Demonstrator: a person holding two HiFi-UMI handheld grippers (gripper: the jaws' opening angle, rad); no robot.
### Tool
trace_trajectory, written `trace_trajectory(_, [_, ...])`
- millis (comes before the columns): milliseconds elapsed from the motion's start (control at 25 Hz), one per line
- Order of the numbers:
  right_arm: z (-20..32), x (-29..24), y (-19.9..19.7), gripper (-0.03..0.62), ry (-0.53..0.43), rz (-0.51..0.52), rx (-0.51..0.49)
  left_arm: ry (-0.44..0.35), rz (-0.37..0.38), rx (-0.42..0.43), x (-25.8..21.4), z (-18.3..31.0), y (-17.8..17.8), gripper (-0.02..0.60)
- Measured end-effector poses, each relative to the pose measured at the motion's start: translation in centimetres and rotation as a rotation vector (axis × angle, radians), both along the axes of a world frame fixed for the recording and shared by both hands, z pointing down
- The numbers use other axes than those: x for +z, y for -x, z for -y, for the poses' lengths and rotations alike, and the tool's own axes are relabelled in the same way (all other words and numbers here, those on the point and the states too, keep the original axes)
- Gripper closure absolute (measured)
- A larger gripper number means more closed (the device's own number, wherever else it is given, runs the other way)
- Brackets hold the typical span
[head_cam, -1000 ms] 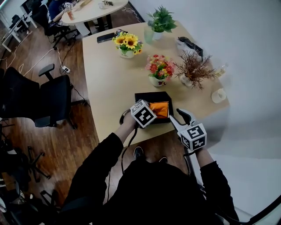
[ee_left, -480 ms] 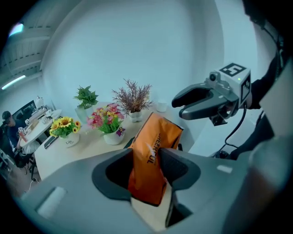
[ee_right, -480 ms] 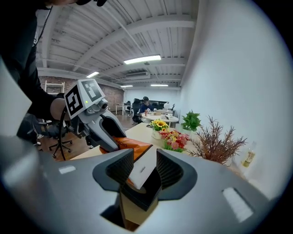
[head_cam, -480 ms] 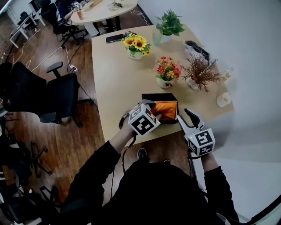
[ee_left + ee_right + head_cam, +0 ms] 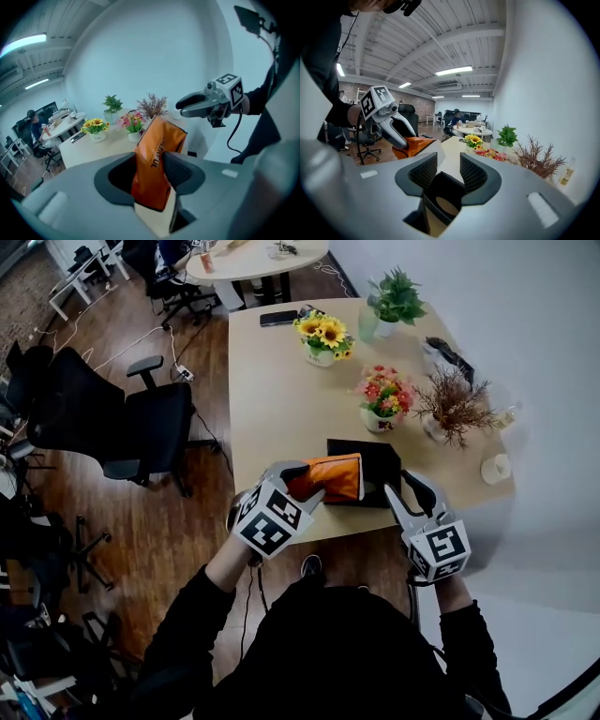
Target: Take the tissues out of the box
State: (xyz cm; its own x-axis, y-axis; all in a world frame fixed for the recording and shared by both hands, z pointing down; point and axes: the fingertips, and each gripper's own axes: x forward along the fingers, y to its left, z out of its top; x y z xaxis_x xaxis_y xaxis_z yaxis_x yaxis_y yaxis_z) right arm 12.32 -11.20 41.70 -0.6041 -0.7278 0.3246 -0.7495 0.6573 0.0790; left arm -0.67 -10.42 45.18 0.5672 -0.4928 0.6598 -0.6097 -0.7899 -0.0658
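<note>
Tissue pack (image 5: 339, 479), orange, is clamped in the left claw (image 5: 298, 479) and held above the black box (image 5: 380, 460) on the desk (image 5: 281, 399). Right claw (image 5: 410, 491) stands open, its jaws having just been closing, with the box edge unpressed between them.

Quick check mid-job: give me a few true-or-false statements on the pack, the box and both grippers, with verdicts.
1. The left gripper is shut on the orange pack. True.
2. The pack lies inside the black box. False: it is held up in the air, over the box's left side.
3. The right gripper is clamped on the box. False: its jaws stand apart, having just closed a little, and press on nothing. The box only shows beyond the gap.
4. Sunflowers stand on the table. True.
</note>
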Motion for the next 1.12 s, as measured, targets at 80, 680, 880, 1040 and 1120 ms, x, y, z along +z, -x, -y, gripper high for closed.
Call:
trace_trajectory(80, [-0.1,-0.2,1.4,0.442,-0.002,0.012,-0.035,0.006,0.011,-0.056,0.1,-0.7,2.5,0.413])
trace_trajectory(680, [-0.5,1.7,13.7,0.442,0.031,-0.030,-0.325,0.074,0.032,-0.312,4.4,-4.6,13.6,0.416])
trace_trajectory(880, [-0.6,2.8,15.3,0.442,0.052,-0.055,-0.346,0.099,0.037,-0.300,6.3,-4.1,14.1,0.416])
trace_trajectory(1040, [-0.1,3.5,15.7,0.442,0.067,-0.076,-0.338,0.125,0.052,-0.271,8.0,-3.5,13.8,0.416])
trace_trajectory(1120, [0.1,3.8,15.9,0.442,0.076,-0.086,-0.335,0.135,0.051,-0.253,8.5,-3.0,13.6,0.416])
